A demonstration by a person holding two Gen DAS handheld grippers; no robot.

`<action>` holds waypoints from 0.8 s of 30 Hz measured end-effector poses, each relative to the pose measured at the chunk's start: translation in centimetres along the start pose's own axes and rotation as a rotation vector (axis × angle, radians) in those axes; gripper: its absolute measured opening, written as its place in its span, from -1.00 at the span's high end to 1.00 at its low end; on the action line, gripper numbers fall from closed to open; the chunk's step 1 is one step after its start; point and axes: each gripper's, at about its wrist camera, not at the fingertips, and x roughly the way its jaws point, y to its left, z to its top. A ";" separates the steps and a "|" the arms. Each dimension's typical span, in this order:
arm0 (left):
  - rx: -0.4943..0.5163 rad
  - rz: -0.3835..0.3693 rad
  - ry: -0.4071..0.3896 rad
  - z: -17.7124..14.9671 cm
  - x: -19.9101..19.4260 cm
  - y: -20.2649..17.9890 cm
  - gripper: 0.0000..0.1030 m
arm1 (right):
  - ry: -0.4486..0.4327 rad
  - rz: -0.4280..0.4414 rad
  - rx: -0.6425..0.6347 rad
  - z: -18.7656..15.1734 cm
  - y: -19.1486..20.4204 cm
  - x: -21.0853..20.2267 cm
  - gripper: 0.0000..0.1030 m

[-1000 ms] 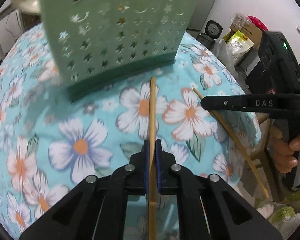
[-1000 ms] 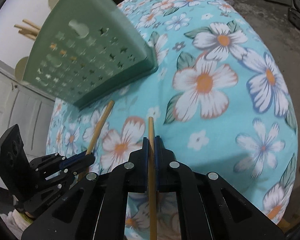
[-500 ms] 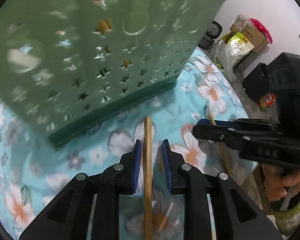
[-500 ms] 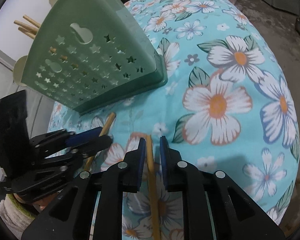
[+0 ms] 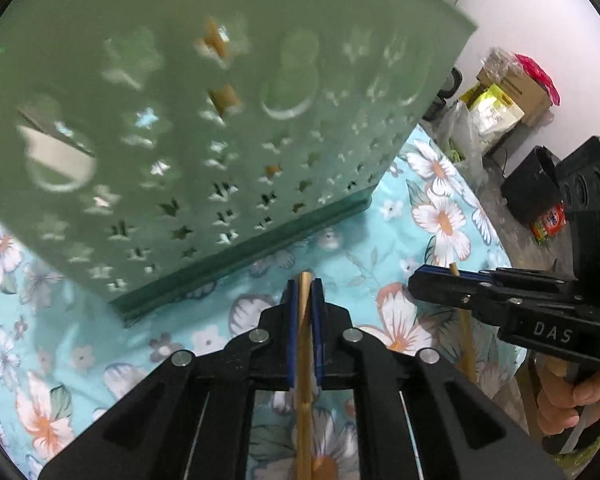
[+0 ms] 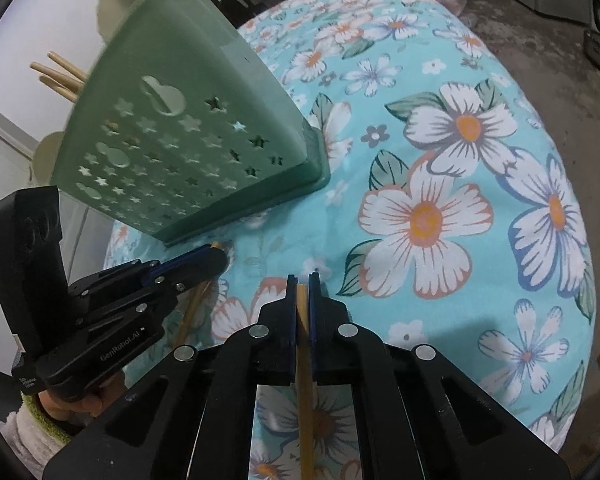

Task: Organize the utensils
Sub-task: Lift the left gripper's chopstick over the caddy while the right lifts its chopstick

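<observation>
A green utensil holder (image 5: 204, 128) with star-shaped holes stands on the floral tablecloth (image 6: 440, 208); it also shows in the right wrist view (image 6: 188, 140), with several wooden chopsticks (image 6: 56, 76) sticking out of its top. My left gripper (image 5: 305, 284) is shut on a wooden chopstick (image 5: 303, 392), tip just short of the holder's base. My right gripper (image 6: 303, 280) is shut on another chopstick (image 6: 305, 392). Each gripper shows in the other's view, the right one (image 5: 500, 304) and the left one (image 6: 160, 280).
The round table's edge curves down at the right (image 6: 580, 280). Beyond it on the floor are boxes and bags (image 5: 512, 96) and a black case (image 5: 532, 184). A pale cabinet (image 6: 4, 168) stands behind the holder.
Both grippers had loosened and slid forward along their chopsticks, then closed again near the tips. The left one has moved closer to the holder, which now fills its view.
</observation>
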 end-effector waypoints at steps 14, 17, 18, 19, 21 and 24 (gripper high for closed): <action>0.051 0.120 -0.187 0.1 -8.1 -2.2 0.89 | -0.133 0.038 -0.049 0.4 2.1 -6.6 0.94; 0.059 0.138 -0.210 -0.1 -9.3 -2.4 0.89 | -0.160 0.041 -0.069 0.5 2.6 -7.9 0.94; 0.061 0.143 -0.217 -0.1 -9.7 -2.5 0.90 | -0.167 0.040 -0.074 0.3 3.0 -8.0 0.94; 0.063 0.147 -0.221 -0.1 -9.8 -2.7 0.90 | -0.174 0.040 -0.080 0.3 3.3 -8.2 0.94; 0.066 0.153 -0.230 -0.2 -10.3 -2.8 0.90 | -0.186 0.041 -0.089 0.3 3.8 -8.5 0.94; 0.075 0.165 -0.242 -0.2 -10.5 -3.5 0.90 | -0.201 0.045 -0.101 0.3 4.2 -9.1 0.94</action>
